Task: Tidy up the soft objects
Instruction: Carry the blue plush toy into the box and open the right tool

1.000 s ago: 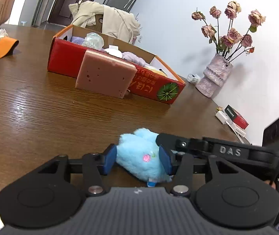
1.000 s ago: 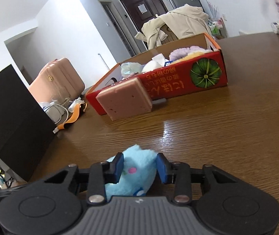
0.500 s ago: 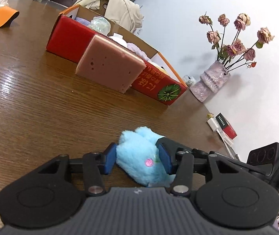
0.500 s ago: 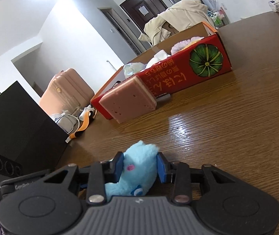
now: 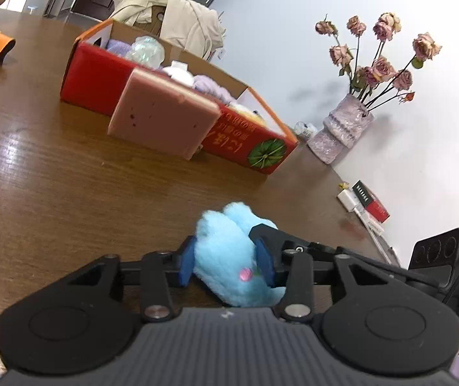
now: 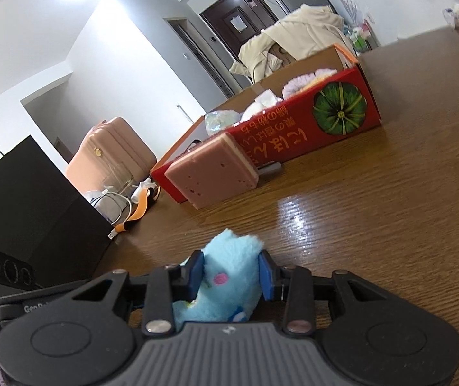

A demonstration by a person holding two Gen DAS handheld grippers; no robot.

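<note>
Both tongs hold the same blue plush toy (image 5: 229,251) low over the wooden desk (image 5: 52,193), near its front part. The left tongs (image 5: 226,262) have just been closing and now press their blue pads into the fur; the right tongs (image 6: 231,276) are closed on it from the other side, with a narrow gap filled by the toy. The risk I see is that the two hands pull in different directions, so the soft body stretches or slips out of one pair of pads, because fur gives little grip. Another risk is the pink sponge block (image 5: 161,119) that leans on the red cardboard box (image 5: 252,143); a low path could knock it over. The box is already rather full, but the desk between toy and box is free for moving.
</note>
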